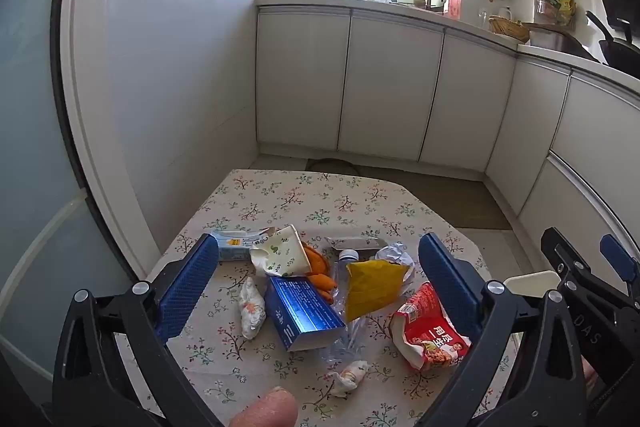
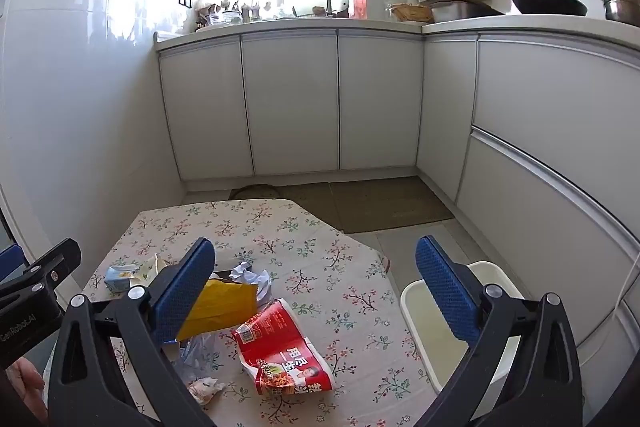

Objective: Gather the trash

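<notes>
A heap of trash lies on the floral tablecloth point(image 1: 280, 195). It holds a blue box point(image 1: 302, 311), a yellow packet point(image 1: 372, 287), a red noodle wrapper point(image 1: 428, 331), a crushed paper cup point(image 1: 284, 255), orange peels point(image 1: 320, 269), a clear plastic bottle point(image 1: 348, 259) and two crumpled tissues point(image 1: 252, 307). My left gripper point(image 1: 320, 281) hovers open above the heap, touching nothing. My right gripper point(image 2: 318, 291) is open too, over the red noodle wrapper point(image 2: 280, 351) and beside the yellow packet point(image 2: 220, 303). A white bin point(image 2: 412, 311) stands off the table's right edge.
White kitchen cabinets point(image 1: 384, 87) run along the back and right under a cluttered counter. A brown mat point(image 2: 384, 203) lies on the floor beyond the table. A glossy wall point(image 1: 160, 87) borders the table's left. A fingertip point(image 1: 264, 407) shows at the bottom edge.
</notes>
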Available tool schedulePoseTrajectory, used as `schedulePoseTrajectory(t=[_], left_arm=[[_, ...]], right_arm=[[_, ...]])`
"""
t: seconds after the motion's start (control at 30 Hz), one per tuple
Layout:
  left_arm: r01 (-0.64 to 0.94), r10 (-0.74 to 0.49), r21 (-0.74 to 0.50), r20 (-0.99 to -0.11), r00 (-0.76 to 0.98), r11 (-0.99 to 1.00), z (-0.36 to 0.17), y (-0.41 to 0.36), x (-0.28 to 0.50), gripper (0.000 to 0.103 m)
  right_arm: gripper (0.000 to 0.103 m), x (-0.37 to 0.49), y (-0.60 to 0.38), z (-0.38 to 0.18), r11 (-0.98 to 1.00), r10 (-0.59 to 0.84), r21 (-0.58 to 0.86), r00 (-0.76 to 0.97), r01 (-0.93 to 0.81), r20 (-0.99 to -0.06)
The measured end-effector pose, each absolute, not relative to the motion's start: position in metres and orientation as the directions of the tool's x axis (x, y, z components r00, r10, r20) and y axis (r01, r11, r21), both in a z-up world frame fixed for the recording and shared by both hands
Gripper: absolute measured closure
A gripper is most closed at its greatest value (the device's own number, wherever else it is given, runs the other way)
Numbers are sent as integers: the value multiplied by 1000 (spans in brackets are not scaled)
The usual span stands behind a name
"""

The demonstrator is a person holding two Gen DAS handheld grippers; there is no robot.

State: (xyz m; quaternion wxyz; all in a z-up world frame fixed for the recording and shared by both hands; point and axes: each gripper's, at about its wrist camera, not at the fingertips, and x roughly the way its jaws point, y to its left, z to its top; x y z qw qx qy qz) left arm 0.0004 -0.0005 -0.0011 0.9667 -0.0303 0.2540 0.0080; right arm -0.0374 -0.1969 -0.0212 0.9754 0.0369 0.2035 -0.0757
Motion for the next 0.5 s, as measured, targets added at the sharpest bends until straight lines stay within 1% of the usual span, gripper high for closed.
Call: schedulePoseTrajectory(t=[0.2, 0.5], left_arm=[[-26, -13, -71, -496, 868, 997, 5, 2, -4, 7], [-38, -5, -73, -513, 858, 997, -4, 3, 4, 7]], right_arm=[[5, -37, -199, -22, 986, -132, 41, 903, 163, -409], [5, -38, -202, -18, 986, -134, 33, 899, 162, -417]])
